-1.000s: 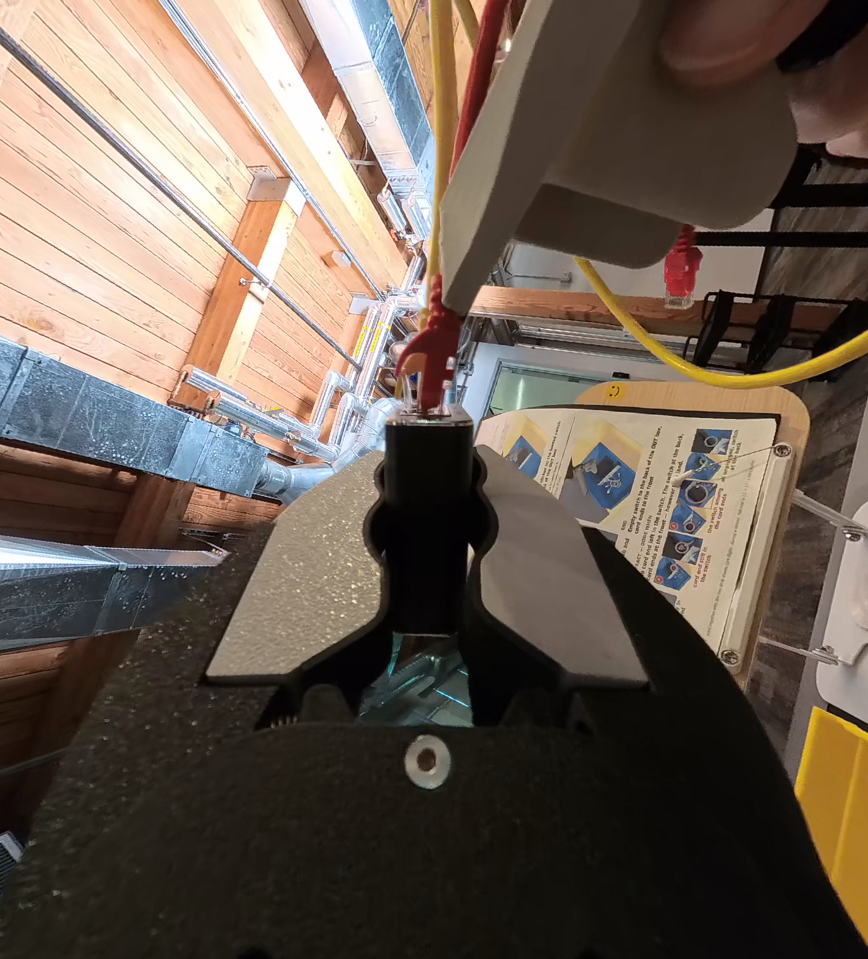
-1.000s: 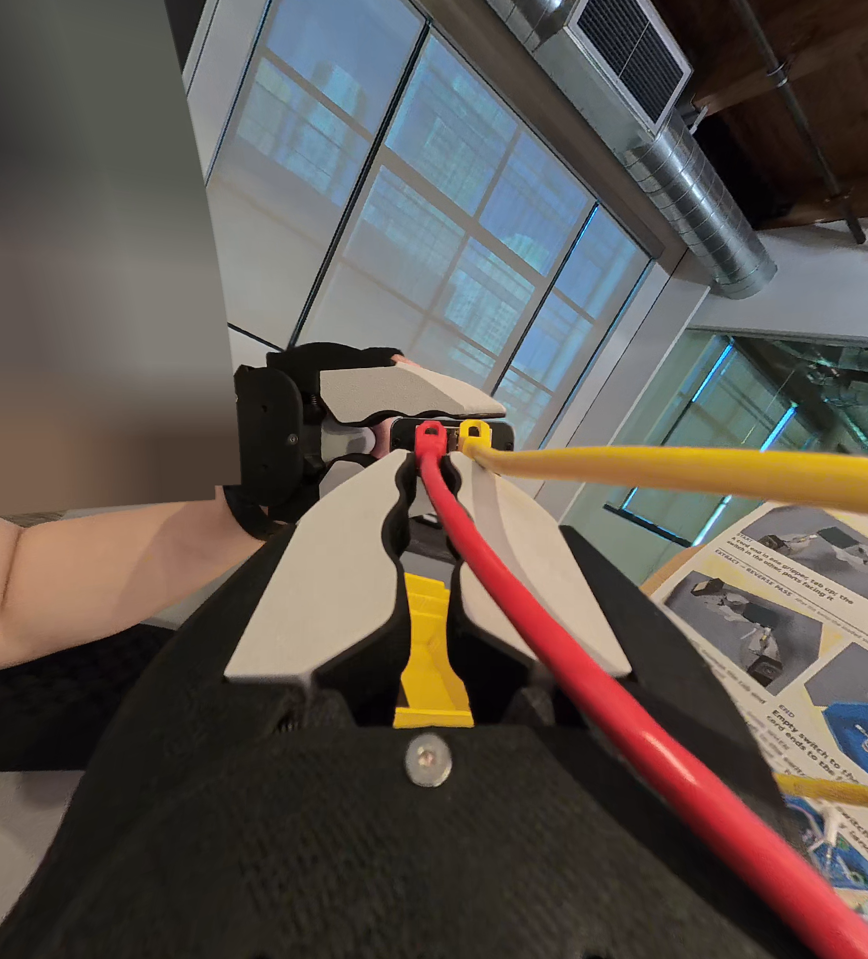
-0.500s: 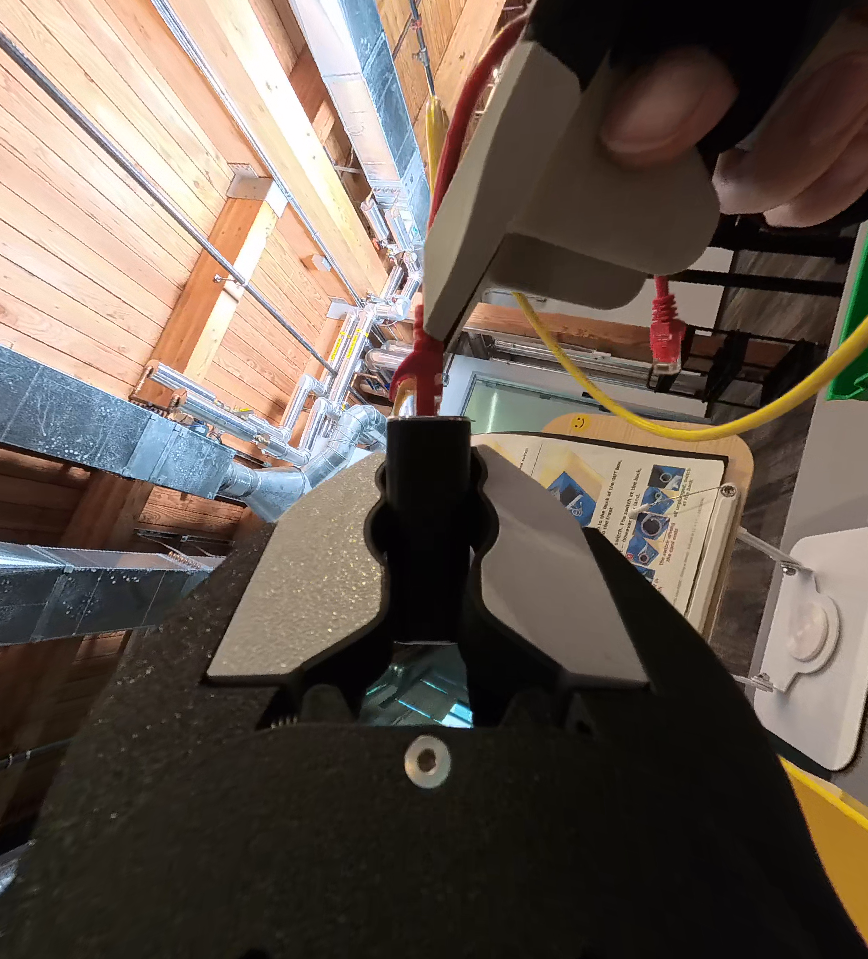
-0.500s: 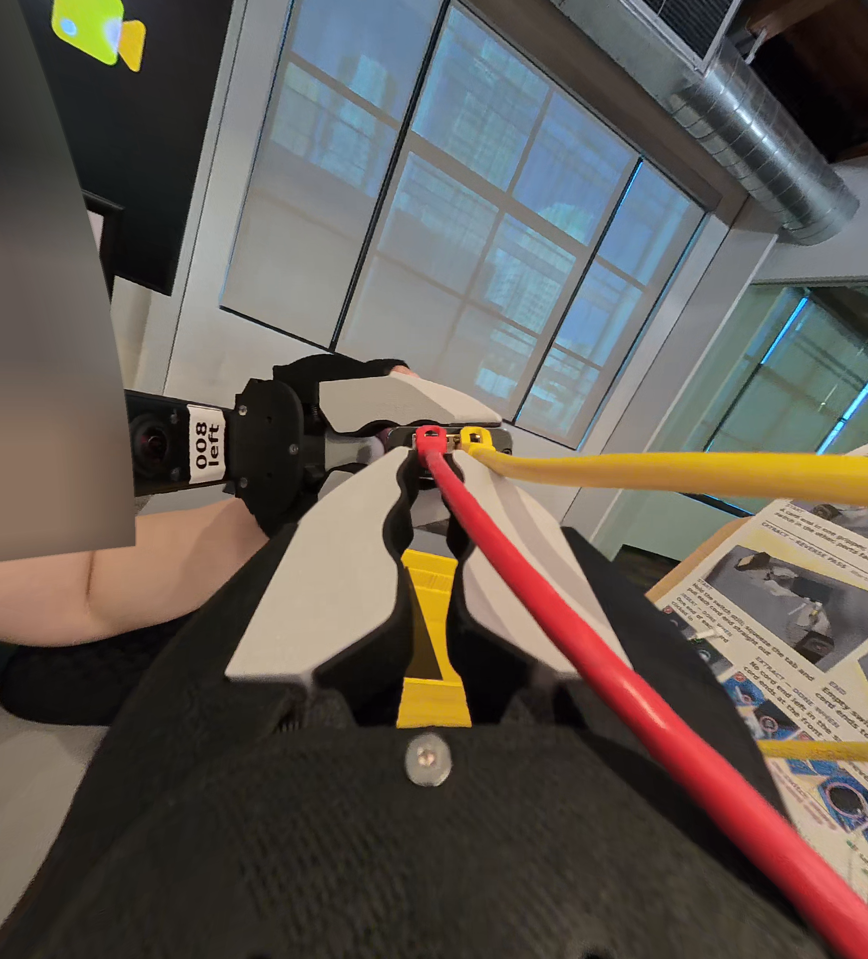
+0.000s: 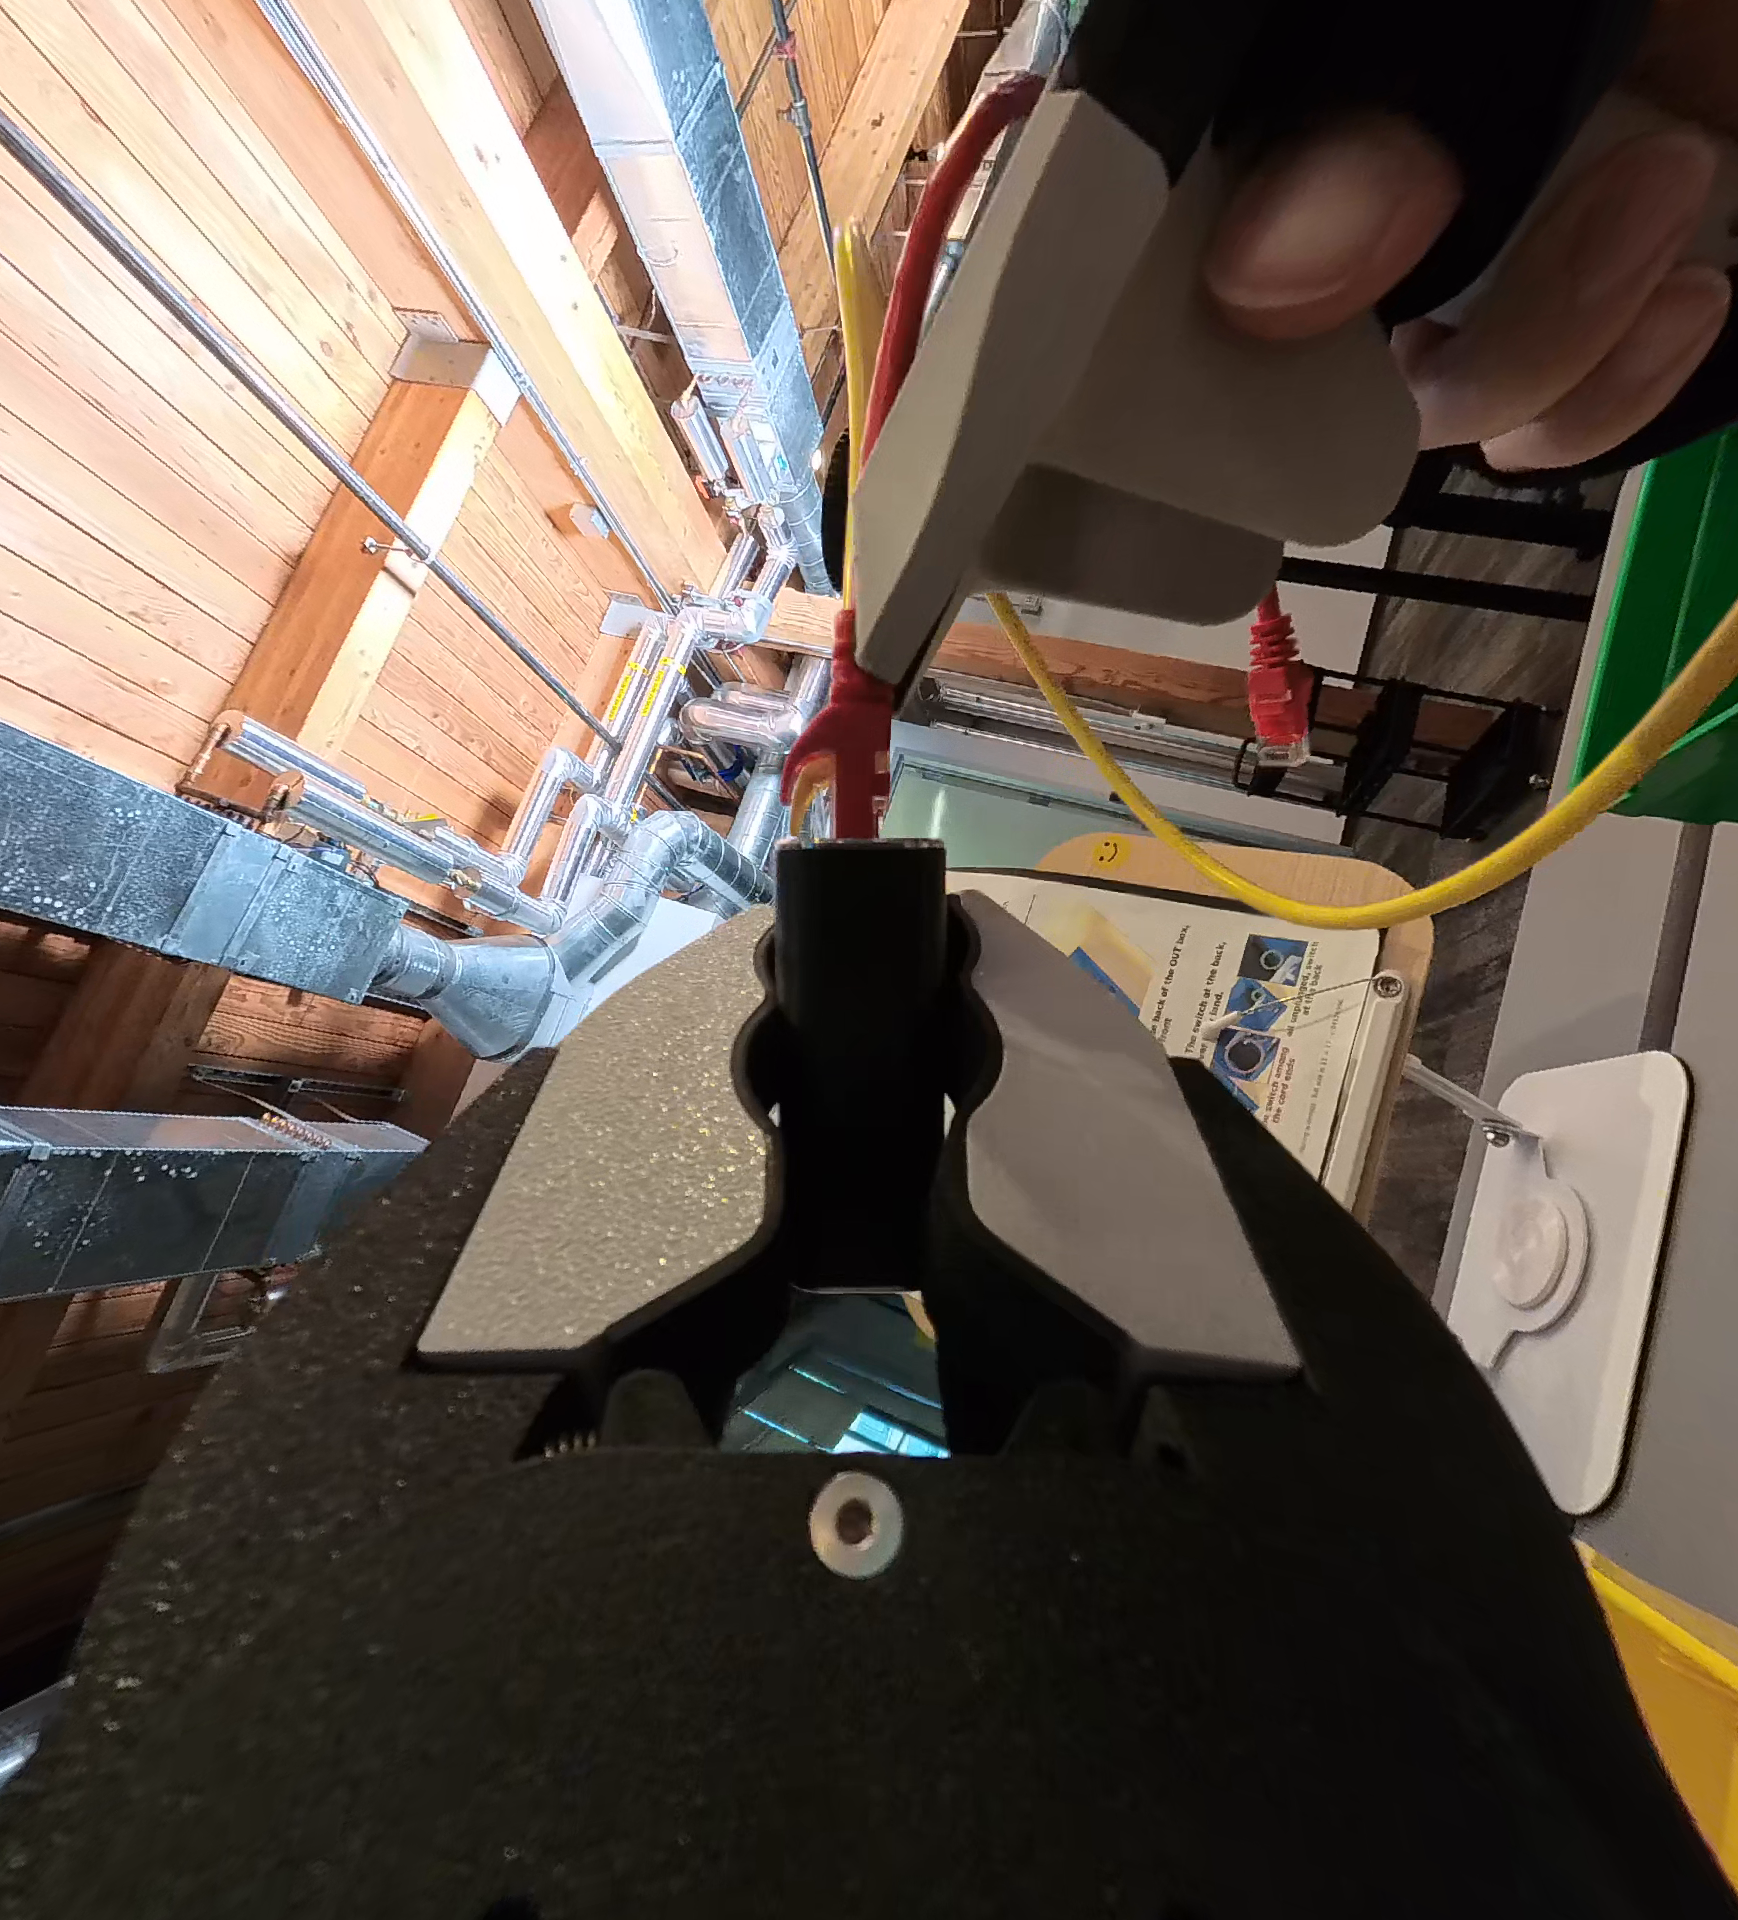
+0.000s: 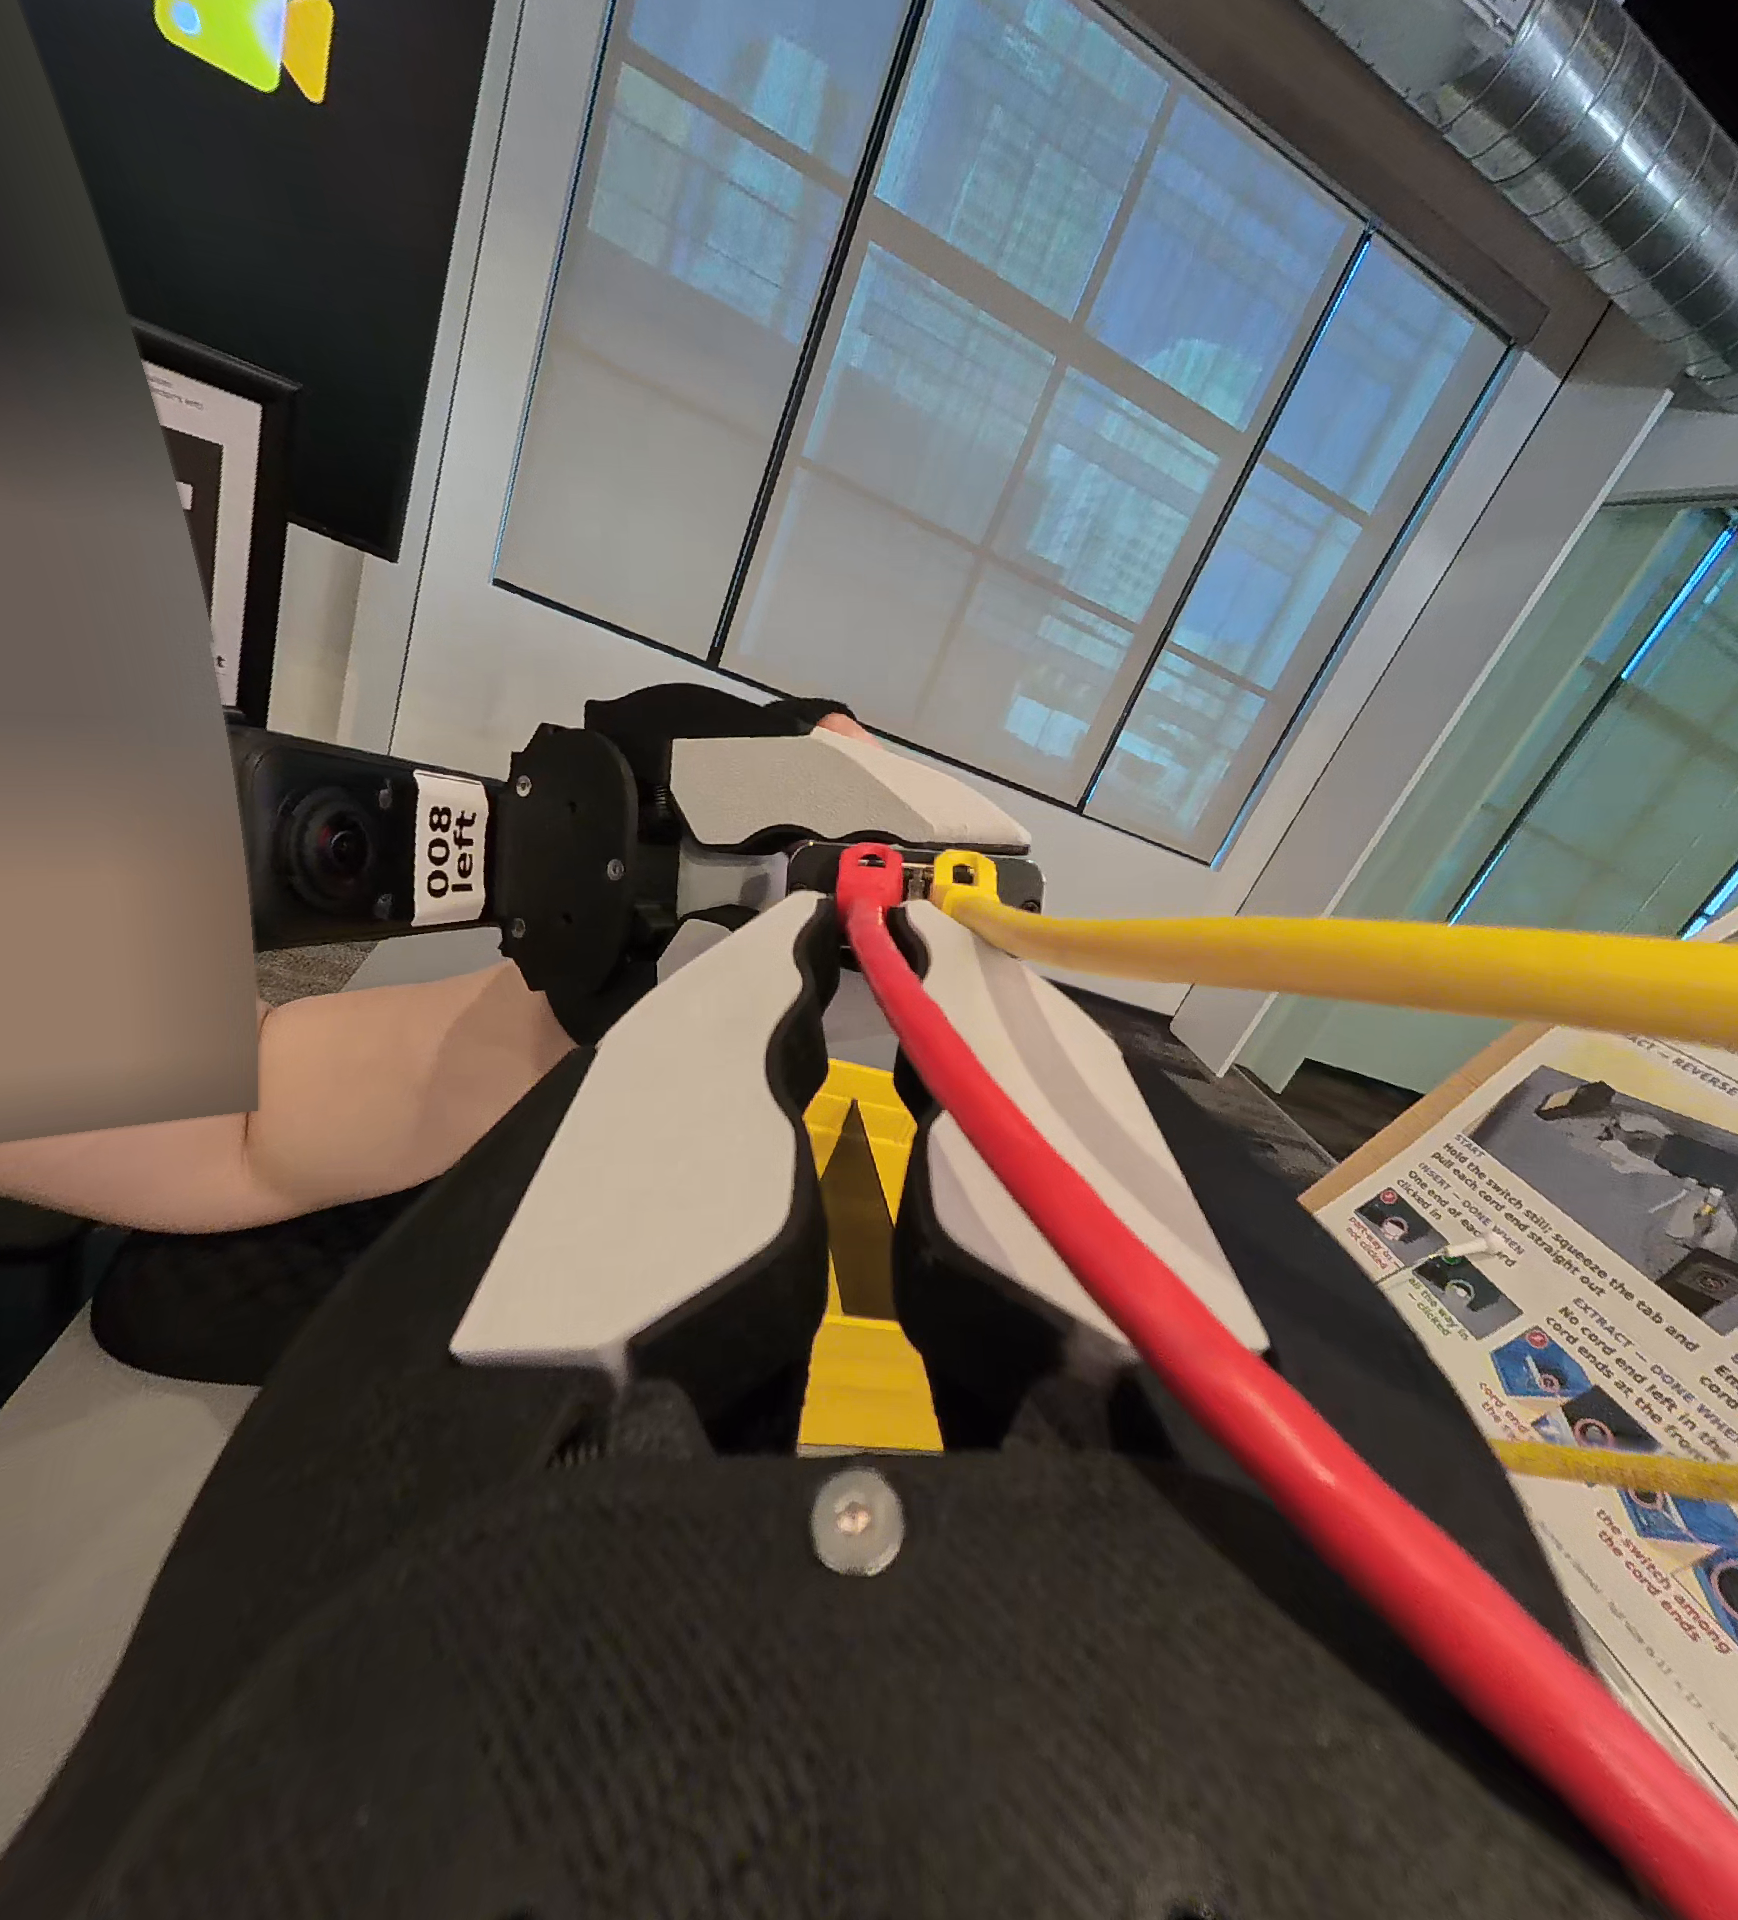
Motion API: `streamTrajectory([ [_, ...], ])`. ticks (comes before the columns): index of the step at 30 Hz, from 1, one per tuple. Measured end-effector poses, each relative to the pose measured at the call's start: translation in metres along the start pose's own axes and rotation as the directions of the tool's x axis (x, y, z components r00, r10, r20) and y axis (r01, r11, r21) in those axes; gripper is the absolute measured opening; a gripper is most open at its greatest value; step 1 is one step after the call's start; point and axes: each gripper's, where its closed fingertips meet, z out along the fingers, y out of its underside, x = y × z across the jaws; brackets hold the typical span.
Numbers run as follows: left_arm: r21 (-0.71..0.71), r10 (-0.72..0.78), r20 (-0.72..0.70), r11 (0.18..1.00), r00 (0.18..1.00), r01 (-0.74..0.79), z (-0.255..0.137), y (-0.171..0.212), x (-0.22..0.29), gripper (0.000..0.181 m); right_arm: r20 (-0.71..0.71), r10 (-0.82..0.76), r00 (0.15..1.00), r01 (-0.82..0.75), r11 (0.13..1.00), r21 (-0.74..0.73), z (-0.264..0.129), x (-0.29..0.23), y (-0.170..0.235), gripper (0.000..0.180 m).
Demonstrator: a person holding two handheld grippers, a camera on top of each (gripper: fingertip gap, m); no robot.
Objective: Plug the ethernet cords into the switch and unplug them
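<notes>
Between the jaws of the left gripper (image 5: 860,1049), closed on it, the black switch (image 5: 860,997) is held aloft. Over the past second both views swung while the red cord (image 6: 1104,1195) and yellow cord (image 6: 1364,961) stayed seated, suggesting repositioning before extraction. The right gripper (image 6: 870,925) jaws close round the red plug; its latch tab is hidden, and the ports cannot be made out.

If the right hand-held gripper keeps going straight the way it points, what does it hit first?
Probably the black switch: the right hand-held gripper already closes around the red ethernet cord just short of its plug, seated there beside the yellow plug.
</notes>
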Motion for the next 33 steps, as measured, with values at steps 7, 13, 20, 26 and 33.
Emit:
streamTrajectory([
  [7,-0.005,-0.010,-0.017,1.000,1.000,0.010,0.002,0.000,0.004,0.025,0.014,0.019,1.000,-0.019,0.999,-0.029,-0.002,0.001,0.003,0.011],
  [13,-0.003,-0.018,-0.025,1.000,1.000,0.018,0.003,-0.002,0.007,0.024,0.024,0.030,0.999,-0.029,0.999,-0.039,-0.003,0.001,0.005,0.011],
  [20,-0.009,-0.019,-0.030,1.000,0.999,0.019,0.005,0.000,0.009,0.025,0.022,0.033,0.999,-0.032,0.999,-0.045,-0.003,0.003,0.008,0.011],
  [26,-0.080,0.021,-0.094,0.996,0.995,-0.028,0.014,0.012,0.017,0.027,-0.012,0.142,0.990,-0.142,0.990,-0.006,-0.003,0.022,0.014,0.010],
  [33,-0.207,-0.062,-0.257,0.978,0.964,0.008,0.028,0.040,0.062,0.032,0.033,0.493,0.870,-0.493,0.870,0.021,-0.007,0.055,0.061,0.010],
])
